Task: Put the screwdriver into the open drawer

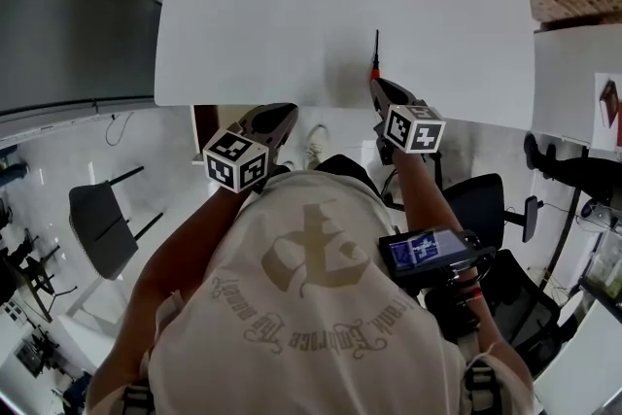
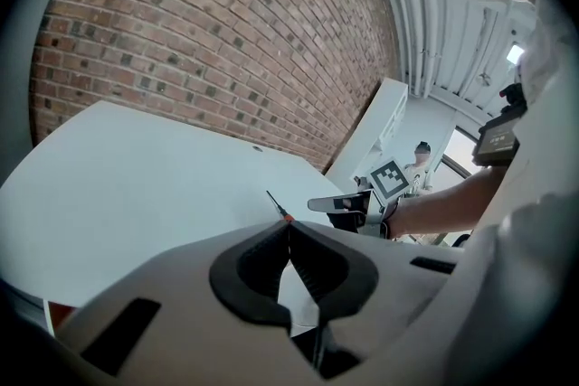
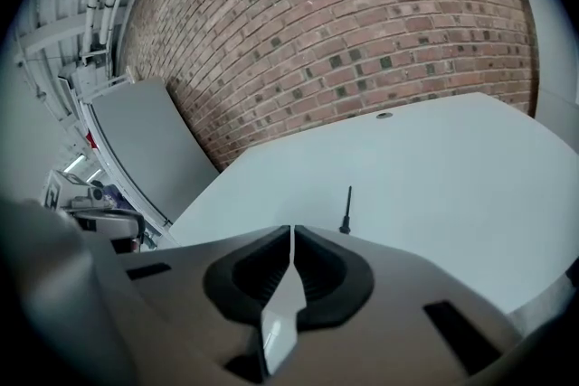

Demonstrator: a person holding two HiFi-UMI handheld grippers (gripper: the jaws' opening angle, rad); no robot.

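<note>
Right gripper [image 1: 377, 86], jaws together, just behind screwdriver [image 1: 376, 49] on white table [image 1: 272, 15]

Tabletop [image 1: 292, 15] ahead of both tongs: smooth, matt white. Wall [image 3: 344, 23] beyond: rough red brick, pale mortar. Screwdriver [image 1: 376, 49] just ahead of right gripper [image 3: 292, 235]: slim dark metal shaft, orange plastic collar. Gripper's shell matt grey plastic; pads [image 3: 258, 276] black, ribbed. Shirt [image 1: 311, 306] behind tongs: soft printed cloth.
</note>
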